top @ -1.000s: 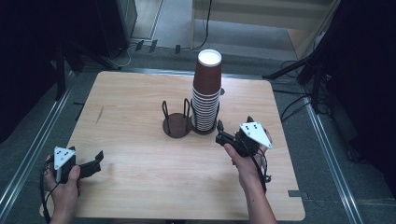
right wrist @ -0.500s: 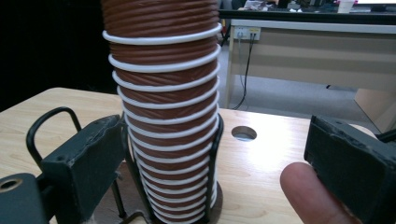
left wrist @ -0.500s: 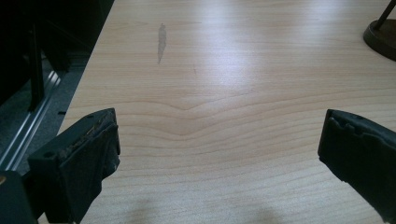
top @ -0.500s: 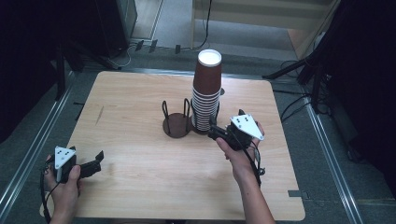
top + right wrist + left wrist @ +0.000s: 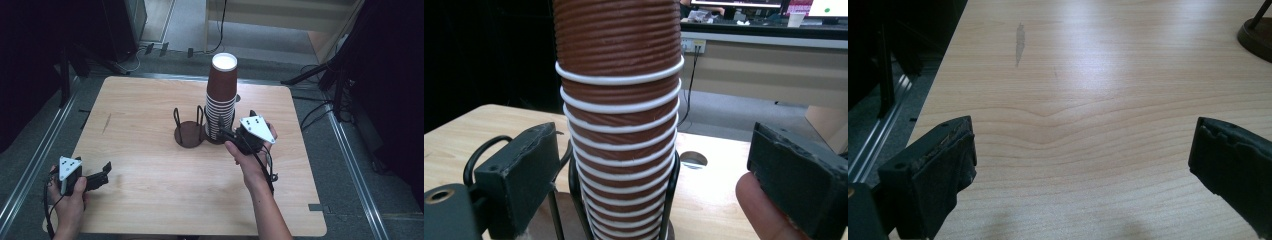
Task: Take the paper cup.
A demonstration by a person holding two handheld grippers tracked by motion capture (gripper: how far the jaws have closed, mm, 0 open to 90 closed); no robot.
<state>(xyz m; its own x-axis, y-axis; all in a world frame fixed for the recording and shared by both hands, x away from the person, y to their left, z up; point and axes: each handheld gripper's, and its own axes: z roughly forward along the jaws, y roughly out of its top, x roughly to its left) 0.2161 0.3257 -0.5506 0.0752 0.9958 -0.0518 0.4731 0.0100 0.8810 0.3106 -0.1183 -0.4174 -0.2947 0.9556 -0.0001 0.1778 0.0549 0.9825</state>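
Note:
A tall stack of brown paper cups (image 5: 221, 95), upside down with white rims, stands in the right ring of a dark wire cup holder at the table's middle. The holder's left ring (image 5: 189, 134) holds nothing. My right gripper (image 5: 223, 134) is open just in front and right of the stack's foot. In the right gripper view the stack (image 5: 619, 125) rises close between the two spread jaws, touching neither. My left gripper (image 5: 102, 172) is open near the front left corner, low over bare wood. In the left gripper view the holder's base (image 5: 1257, 37) shows far off at the top right.
The wooden table (image 5: 150, 200) has a small round hole (image 5: 236, 97) behind the stack. Metal rails run along the floor on both sides. Dark stands and cables (image 5: 320, 75) crowd the back and right of the table.
My right gripper has moved left and forward, up to the foot of the cup stack. The left gripper has stayed put.

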